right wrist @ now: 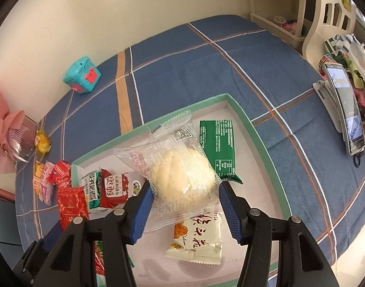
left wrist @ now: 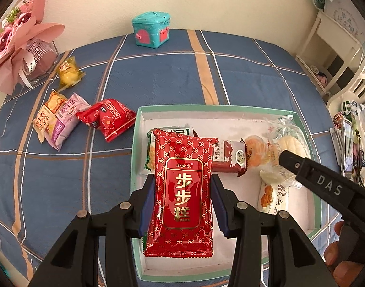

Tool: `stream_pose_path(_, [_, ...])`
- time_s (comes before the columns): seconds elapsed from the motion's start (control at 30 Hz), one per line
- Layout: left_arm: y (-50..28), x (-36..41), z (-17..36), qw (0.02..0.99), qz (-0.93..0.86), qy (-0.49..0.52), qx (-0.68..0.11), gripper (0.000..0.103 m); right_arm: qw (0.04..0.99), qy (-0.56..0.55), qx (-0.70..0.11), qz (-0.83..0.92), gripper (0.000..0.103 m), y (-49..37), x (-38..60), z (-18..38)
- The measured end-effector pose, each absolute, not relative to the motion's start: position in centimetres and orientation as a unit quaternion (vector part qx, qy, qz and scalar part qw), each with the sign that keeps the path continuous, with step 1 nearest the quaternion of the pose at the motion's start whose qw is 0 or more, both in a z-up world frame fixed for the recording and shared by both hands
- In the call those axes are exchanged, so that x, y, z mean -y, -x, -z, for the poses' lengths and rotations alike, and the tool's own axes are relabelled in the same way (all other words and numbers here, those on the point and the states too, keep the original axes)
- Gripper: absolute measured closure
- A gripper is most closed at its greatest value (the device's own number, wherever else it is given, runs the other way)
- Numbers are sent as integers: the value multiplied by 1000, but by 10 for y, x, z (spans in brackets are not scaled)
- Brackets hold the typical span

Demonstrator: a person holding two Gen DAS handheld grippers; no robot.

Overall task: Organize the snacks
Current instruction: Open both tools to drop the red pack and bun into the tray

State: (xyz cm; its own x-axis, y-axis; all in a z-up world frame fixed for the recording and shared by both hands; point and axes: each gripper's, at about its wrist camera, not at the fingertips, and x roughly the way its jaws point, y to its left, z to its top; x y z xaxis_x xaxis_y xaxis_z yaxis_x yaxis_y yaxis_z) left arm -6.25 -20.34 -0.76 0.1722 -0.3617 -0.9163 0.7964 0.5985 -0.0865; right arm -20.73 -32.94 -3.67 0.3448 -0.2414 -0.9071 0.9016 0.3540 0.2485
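black arms of my left gripper (left wrist: 182,198) fill the bottom of the left view, its blue pads (left wrist: 147,203) pressed on either side of a red pack (left wrist: 182,191), so i'm pinching it by its long edges over the near part of the tray (left wrist: 254,110). i judge the step in hand to be setting this pack into the tray: i'd lower it flat onto the bare white floor near me, keep it off the green pack (left wrist: 150,153) and the maroon pack (left wrist: 230,157) behind it, and only spread the pads once it rests, since the glossy film looks slippery and the filling soft. the red pack is a flat pillow bag with a gold pattern, a gold-framed panel of large gold characters and crimped ends. my right gripper (right wrist: 184,203) has its pads touching a clear-wrapped bun (right wrist: 182,174), a pale round bun in crinkly clear film; the grip looks light, so i'd place it gently in open floor beside the dark green pack (right wrist: 217,148) and not crush it. under it lies a white pack (right wrist: 196,239) with orange print. outside the tray, on the blue checked cloth (left wrist: 158,76), loose snacks (left wrist: 62,119) are left to gather: orange, purple, red, and a yellow one (left wrist: 68,73) farther back. a teal box (left wrist: 151,29) sits by the wall, a pink bouquet (left wrist: 12,43) at left, and a phone (right wrist: 347,110) on a stand at right.
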Motion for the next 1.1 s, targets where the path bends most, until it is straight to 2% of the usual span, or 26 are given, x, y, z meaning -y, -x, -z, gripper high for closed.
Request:
stream_pose_path(0.63, [53, 200, 19, 730, 378, -208, -530, 52, 702, -397, -439, 396, 41, 198, 327, 50])
stream_pose_path(0.7, [50, 198, 16, 734, 376, -201, -529, 50, 703, -393, -440, 398, 38, 197, 326, 48])
stream_pose_path(0.77, [46, 196, 14, 737, 374, -194, -529, 50, 706, -388, -436, 401, 30, 197, 326, 44])
stream_pose_path(0.87, [36, 190, 13, 740, 365, -177, -536, 49, 712, -380, -428, 407, 24, 197, 324, 36])
stream_pose_path(1.1, [6, 171, 12, 754, 329, -137, -551, 45, 723, -350, -432, 410, 24, 189, 318, 28])
